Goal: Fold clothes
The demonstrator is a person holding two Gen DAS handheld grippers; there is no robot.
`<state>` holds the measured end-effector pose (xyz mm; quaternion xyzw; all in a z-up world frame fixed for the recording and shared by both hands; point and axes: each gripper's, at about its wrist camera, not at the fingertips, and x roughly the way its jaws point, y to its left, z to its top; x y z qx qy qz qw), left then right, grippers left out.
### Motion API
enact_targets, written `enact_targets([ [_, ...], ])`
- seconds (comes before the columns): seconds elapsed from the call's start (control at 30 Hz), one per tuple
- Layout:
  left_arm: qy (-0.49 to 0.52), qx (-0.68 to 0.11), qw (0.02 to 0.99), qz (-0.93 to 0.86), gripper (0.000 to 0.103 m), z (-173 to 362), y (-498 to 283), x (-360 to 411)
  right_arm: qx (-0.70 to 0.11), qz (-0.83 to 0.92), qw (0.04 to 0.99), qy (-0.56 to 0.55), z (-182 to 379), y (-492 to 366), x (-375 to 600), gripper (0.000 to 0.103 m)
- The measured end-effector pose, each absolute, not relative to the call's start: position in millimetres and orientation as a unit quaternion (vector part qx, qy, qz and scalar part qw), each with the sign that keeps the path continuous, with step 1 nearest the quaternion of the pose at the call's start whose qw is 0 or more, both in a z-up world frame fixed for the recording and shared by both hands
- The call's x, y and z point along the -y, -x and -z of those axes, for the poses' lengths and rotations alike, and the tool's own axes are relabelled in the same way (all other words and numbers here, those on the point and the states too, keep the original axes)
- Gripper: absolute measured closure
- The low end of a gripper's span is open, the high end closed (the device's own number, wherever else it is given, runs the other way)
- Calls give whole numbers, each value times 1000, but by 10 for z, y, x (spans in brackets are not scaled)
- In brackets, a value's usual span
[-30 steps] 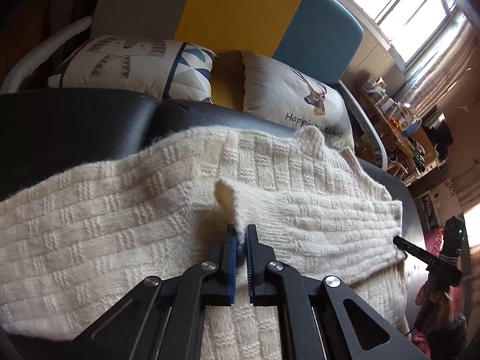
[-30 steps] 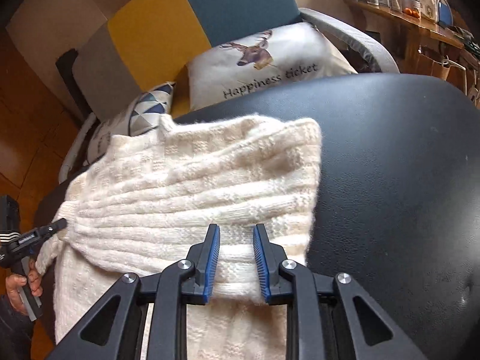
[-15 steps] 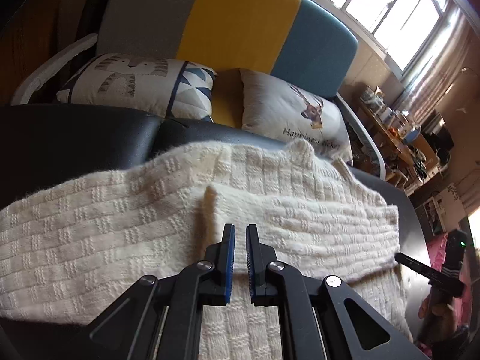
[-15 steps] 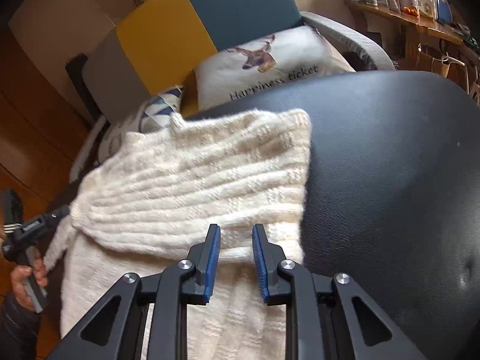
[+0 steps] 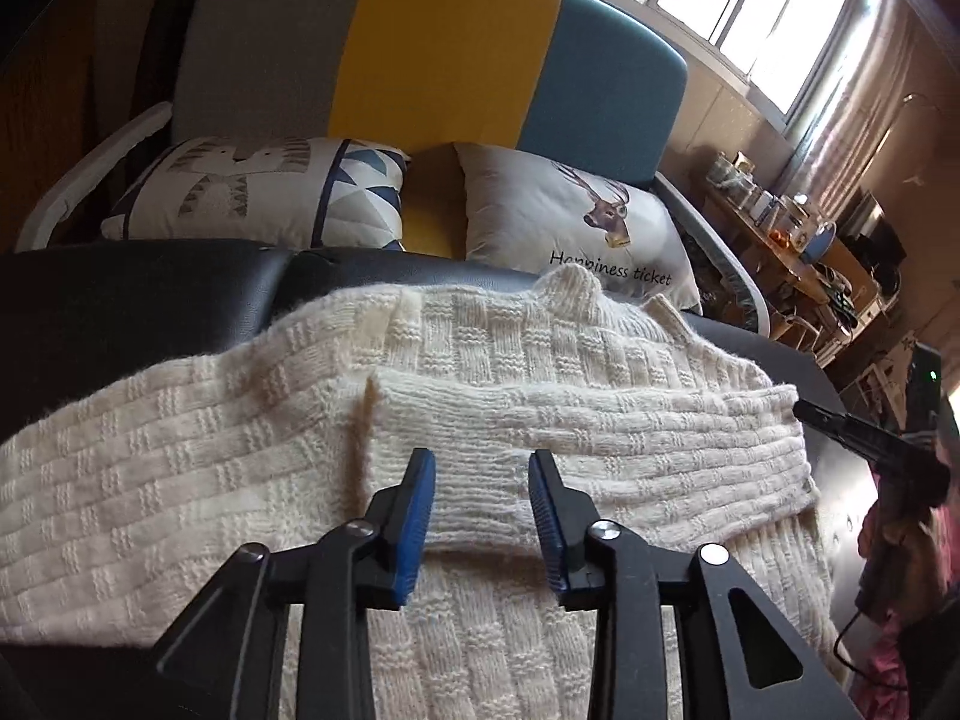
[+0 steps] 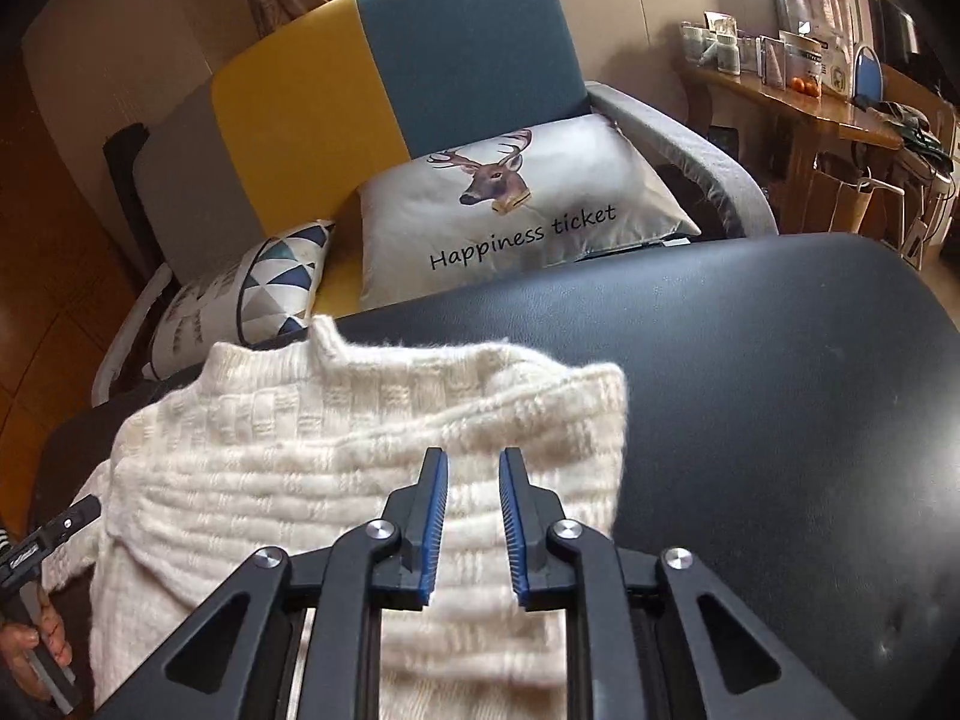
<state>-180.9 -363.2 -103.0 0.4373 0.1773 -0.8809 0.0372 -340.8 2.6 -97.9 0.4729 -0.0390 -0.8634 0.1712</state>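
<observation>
Your cream sweater (image 5: 540, 372) has a basket-weave knit on a black bench (image 6: 780, 390). At twelve o'clock, a grey, yellow and teal chair (image 5: 450, 48) holds a deer-print pillow (image 6: 510, 204).

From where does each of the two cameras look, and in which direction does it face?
Left wrist: sits behind the left gripper, jaws opening over the cream sweater's folded sleeve, nothing pinched; faces the sofa. The right gripper shows at the far edge.
Right wrist: sits behind the right gripper, jaws apart above the sweater; the left gripper and a hand show.
Shared: sweater, black surface, deer pillow.
</observation>
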Motion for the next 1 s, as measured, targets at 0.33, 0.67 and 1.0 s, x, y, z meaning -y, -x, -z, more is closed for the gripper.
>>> enact_targets([
  [0.33, -410, -207, 49, 887, 30, 1001, 1651, 3631, 69, 852, 196, -481, 1052, 3355, 4, 78],
  [0.67, -408, -260, 48, 874, 29, 906, 991, 3545, 95, 818, 298, -482, 842, 2495, 350, 75],
  [1.0, -354, -432, 128, 820, 25, 1086, -479, 4265, 213, 752, 348, -518, 1147, 1432, 237, 75],
])
